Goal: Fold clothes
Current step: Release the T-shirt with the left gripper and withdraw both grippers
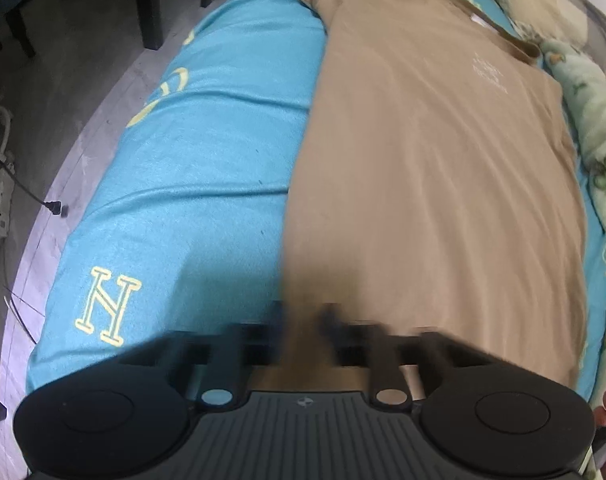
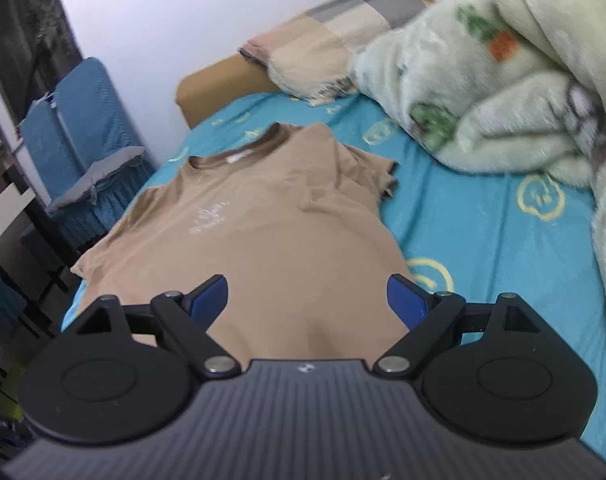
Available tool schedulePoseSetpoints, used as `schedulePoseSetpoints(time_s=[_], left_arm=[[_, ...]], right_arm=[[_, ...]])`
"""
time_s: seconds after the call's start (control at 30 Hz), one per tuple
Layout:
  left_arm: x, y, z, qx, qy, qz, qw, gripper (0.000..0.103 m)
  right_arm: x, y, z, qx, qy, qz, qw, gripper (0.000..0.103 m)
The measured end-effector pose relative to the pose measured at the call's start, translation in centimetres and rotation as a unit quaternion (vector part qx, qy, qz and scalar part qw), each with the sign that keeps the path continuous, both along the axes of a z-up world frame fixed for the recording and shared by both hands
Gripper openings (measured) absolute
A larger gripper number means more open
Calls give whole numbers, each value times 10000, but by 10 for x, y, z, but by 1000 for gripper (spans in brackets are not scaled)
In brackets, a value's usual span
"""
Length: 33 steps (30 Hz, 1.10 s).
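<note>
Your tan T-shirt [image 2: 259,240] lies face up and mostly flat on the bed [image 2: 483,232], filling the centre of the right wrist view, collar toward the top. One sleeve at upper right looks turned in; otherwise no fold shows, so nearly all the folding is left. Your right gripper [image 2: 307,300] hovers over the hem, fingers spread wide and empty. Your left gripper [image 1: 307,320] is blurred at the shirt's lower edge; I cannot tell its fingers' state.

Right tool [image 2: 307,296] wide apart over tan tee [image 2: 263,232] hem, flat on blue sheet [image 2: 483,240].
</note>
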<state>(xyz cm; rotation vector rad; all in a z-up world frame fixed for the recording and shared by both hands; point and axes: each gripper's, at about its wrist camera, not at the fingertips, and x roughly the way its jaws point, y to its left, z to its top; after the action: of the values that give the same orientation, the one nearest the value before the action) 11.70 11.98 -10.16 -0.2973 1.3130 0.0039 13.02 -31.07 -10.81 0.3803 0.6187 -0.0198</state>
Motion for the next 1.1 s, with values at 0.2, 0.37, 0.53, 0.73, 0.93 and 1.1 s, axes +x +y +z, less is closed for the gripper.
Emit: schedulePoseSetpoints(time_s=[0.2, 0.37, 0.53, 0.73, 0.93, 1.1], left_arm=[[-8, -9, 29, 878, -145, -540, 9946, 1], [-17, -16, 50, 821, -428, -707, 9932, 17], [-22, -46, 77, 893, -1232, -1047, 9828, 62], [-15, -84, 115, 796, -2365, -987, 9633, 85], [0, -125, 130, 454, -3062, -892, 9467, 102], [5, -147, 91, 175, -3164, -899, 9442, 102]], right_arm=[[-13, -9, 3, 71, -42, -76, 9999, 88], [-19, -11, 12, 100, -229, -49, 9997, 88], [-16, -9, 14, 117, -279, -27, 9995, 88], [-18, -9, 17, 20, -383, -75, 9992, 88], [-17, -6, 19, -173, -548, -76, 9983, 88], [-12, -3, 15, -245, -533, -81, 9982, 88]])
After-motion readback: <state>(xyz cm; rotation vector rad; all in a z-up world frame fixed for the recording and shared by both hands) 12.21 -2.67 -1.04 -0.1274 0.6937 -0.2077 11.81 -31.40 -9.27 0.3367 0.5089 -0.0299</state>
